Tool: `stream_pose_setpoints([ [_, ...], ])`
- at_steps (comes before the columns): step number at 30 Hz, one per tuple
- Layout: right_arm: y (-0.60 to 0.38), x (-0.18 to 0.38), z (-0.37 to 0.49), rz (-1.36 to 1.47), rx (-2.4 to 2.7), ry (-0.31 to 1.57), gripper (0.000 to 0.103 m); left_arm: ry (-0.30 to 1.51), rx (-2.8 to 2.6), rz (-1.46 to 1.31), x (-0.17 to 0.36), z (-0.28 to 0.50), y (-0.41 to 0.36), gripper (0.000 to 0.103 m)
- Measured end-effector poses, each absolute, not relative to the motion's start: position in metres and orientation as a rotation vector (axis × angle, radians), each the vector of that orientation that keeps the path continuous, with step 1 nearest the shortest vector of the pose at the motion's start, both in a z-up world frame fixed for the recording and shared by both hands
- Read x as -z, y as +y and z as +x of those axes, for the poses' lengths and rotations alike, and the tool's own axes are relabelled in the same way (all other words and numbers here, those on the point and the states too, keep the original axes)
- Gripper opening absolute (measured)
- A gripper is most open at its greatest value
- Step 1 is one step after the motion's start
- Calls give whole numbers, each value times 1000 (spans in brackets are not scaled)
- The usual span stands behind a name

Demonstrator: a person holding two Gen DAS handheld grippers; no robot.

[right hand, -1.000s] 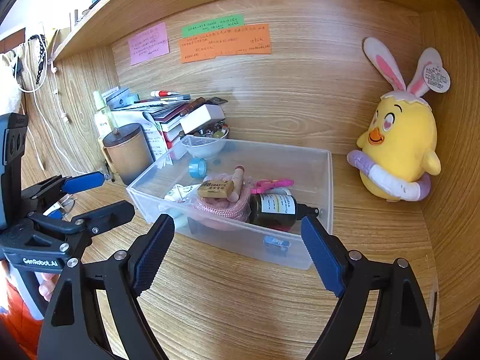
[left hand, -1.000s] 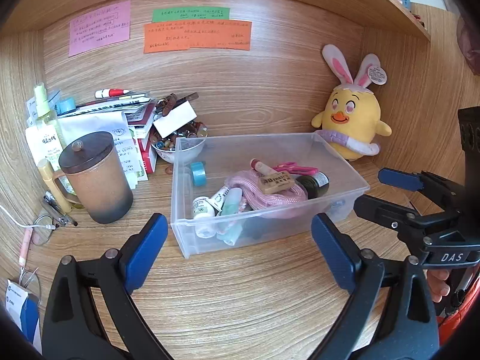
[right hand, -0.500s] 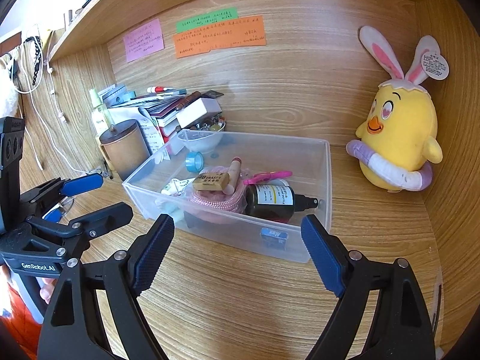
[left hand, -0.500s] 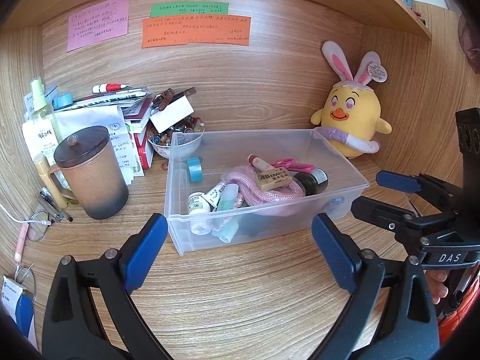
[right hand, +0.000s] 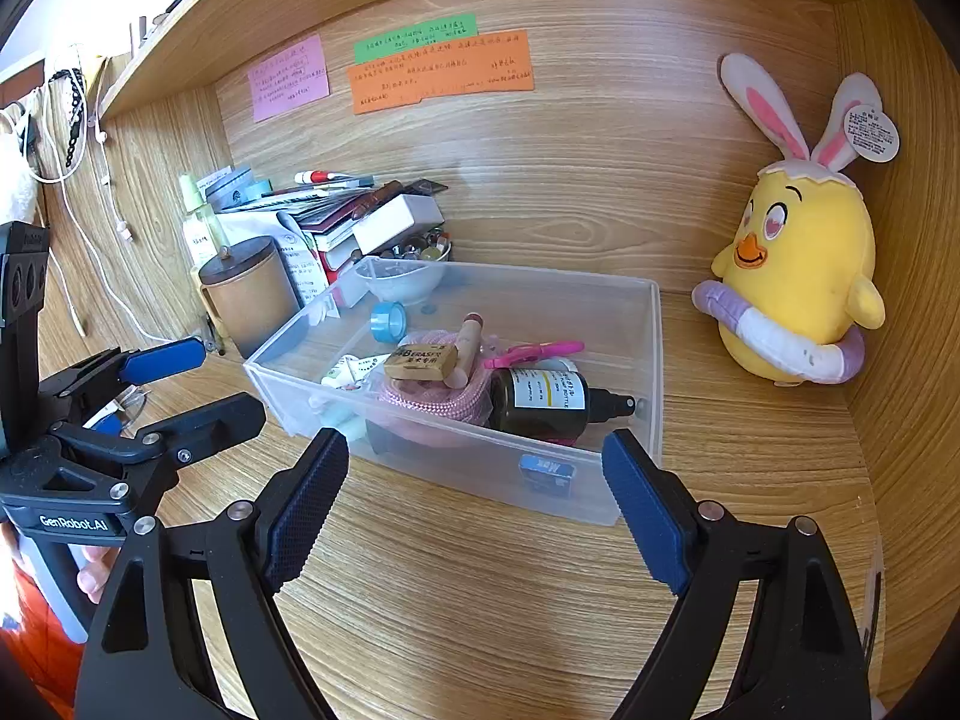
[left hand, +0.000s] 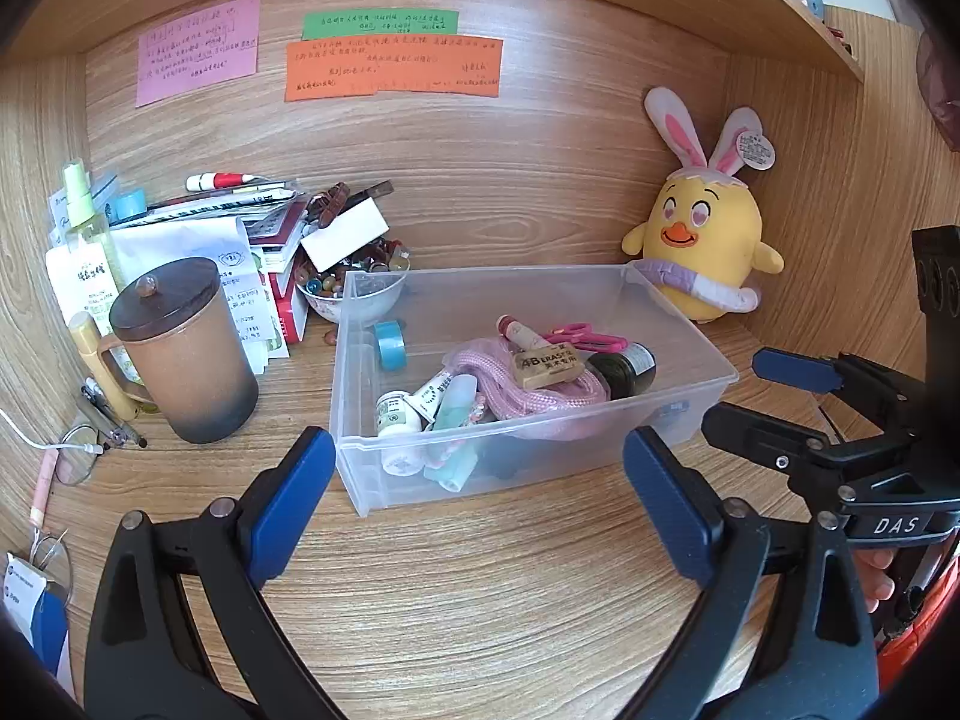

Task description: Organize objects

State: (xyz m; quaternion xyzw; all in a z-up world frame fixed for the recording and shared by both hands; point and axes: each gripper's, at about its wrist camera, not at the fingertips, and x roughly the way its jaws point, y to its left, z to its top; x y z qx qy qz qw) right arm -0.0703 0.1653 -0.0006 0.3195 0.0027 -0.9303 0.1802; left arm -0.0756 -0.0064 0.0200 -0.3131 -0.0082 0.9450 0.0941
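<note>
Clear bin (left hand: 690, 387) sits just past our left hand-held gripper (left hand: 477, 480) and right hand-held gripper (right hand: 474, 495) — both spread wide, empty. Eraser (left hand: 549, 367) reads "4B ERASER".

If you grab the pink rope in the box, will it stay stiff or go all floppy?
Probably floppy: the pink rope lies in loose coils in the clear box. Lifting it would likely tip off the eraser resting on top.

The clear, smooth plastic rectangular bin (left hand: 528, 462) rests on a matt wood-grain desk (left hand: 480, 588). Inside lie a pink woven cord coil (left hand: 540, 396) and a glossy dark-brown bottle (right hand: 540, 405). The yellow chick toy (right hand: 798, 294) at far right is soft plush cloth.
</note>
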Motion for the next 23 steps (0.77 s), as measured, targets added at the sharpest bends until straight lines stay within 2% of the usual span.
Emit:
stream_pose_setpoints([
  [23, 165, 3, -72, 906, 2625, 17, 86, -23, -2777, -925, -18, -77, -5, 98],
])
